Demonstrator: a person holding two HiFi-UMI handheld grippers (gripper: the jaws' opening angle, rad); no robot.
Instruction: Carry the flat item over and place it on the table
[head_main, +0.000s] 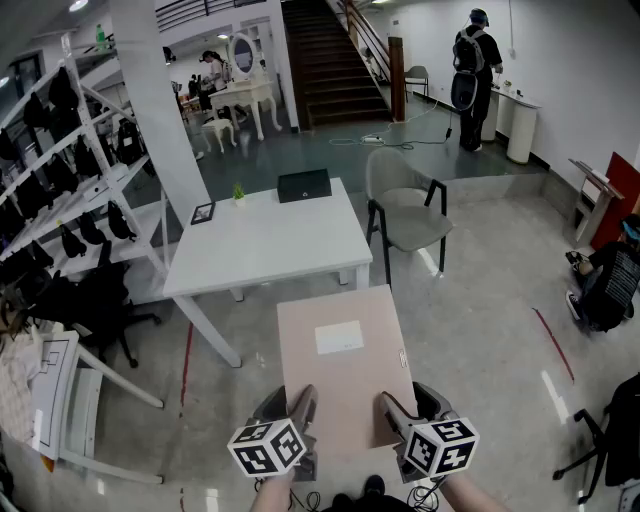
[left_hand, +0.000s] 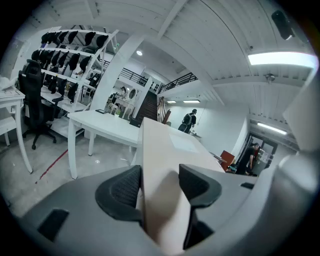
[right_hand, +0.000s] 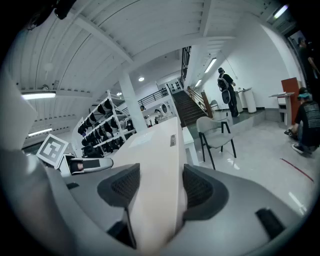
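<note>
Straddling flat box (head_main: 345, 345), left gripper (left_hand: 159, 186) seemingly clamps it (pads (left_hand: 122, 187) hidden overhead).

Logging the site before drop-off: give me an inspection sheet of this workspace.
Surface: white table, mostly bare.
Job's things: flat beige box, in the air short of the table.
Clutter: black case, plant, small frame near the table's far edge.
Grippers: left gripper and right gripper both shut on the box's near edge.
Cables: cord on the floor by the stairs.
Surroundings: grey chair, rack at left, person standing far back.
</note>
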